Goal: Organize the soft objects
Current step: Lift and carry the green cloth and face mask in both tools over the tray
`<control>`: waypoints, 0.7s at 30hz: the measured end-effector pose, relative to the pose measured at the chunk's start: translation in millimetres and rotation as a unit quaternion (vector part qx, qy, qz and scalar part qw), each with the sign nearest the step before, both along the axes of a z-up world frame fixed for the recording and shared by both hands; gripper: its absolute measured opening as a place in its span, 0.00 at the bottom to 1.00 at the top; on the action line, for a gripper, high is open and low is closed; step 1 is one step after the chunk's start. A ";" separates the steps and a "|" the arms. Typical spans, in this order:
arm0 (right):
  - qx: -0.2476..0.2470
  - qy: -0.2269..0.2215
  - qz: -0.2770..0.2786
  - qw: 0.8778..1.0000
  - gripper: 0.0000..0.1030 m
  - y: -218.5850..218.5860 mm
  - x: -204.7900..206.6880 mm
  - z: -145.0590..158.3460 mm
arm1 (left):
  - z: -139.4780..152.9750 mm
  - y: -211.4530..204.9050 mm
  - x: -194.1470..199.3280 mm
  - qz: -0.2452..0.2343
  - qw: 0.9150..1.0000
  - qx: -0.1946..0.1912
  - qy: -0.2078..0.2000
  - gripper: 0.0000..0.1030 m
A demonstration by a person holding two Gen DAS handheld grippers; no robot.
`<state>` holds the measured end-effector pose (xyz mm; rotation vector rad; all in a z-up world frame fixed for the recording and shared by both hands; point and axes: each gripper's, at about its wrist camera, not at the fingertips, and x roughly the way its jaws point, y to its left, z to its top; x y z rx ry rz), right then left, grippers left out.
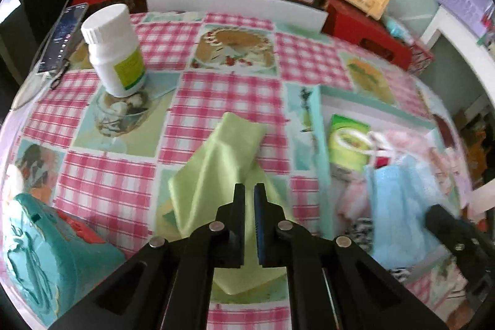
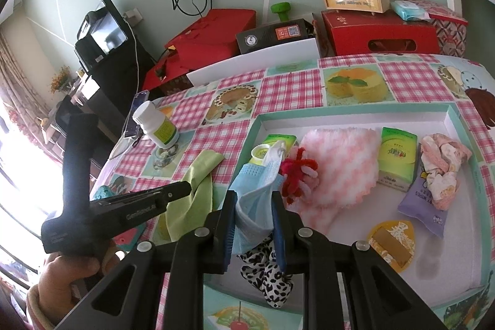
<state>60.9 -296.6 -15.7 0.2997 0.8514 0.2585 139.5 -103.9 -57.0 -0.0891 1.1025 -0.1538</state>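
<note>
Below, in the left wrist view, the left gripper (image 1: 250, 194) is seen with jaws closed on a pale green soft cloth (image 1: 216, 169) draped over the checked surface (image 1: 216, 88). Opposite, in the right wrist view, the right gripper (image 2: 255, 200) is clamped on a light blue face mask (image 2: 256, 190) above the teal-rimmed tray (image 2: 352, 110); its loose straps could be snagged on neighbouring items.

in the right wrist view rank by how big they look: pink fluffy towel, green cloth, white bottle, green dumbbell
1. pink fluffy towel
2. green cloth
3. white bottle
4. green dumbbell, though it sits farthest back, so its true size is unsure.
</note>
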 end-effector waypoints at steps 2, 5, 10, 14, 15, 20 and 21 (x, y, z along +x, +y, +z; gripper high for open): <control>-0.001 0.001 0.001 1.000 0.22 0.8 0.0 -0.2 | -3.5 3.1 3.2 0.010 1.000 0.003 0.005 0.12; -0.001 0.002 0.002 1.000 0.22 0.9 0.4 -0.7 | -8.2 6.8 7.7 0.021 1.000 0.004 0.005 0.57; 0.000 0.003 0.001 1.000 0.22 0.9 0.6 -1.4 | -20.4 1.5 15.1 0.020 0.999 0.042 0.013 0.62; -0.001 0.004 0.002 1.000 0.22 1.5 1.0 -1.6 | -32.6 -2.7 18.4 0.011 0.997 0.070 0.026 0.62; -0.001 0.004 0.002 1.000 0.22 1.5 0.9 -1.6 | -32.5 -2.8 18.2 0.011 0.997 0.069 0.027 0.61; -0.001 0.004 0.000 1.000 0.22 1.2 1.1 -2.0 | -30.5 -6.6 13.1 -0.002 0.998 0.052 0.028 0.27; -0.001 0.005 0.000 1.000 0.22 1.9 1.3 -2.3 | -29.8 -8.8 11.8 -0.008 0.998 0.050 0.028 0.24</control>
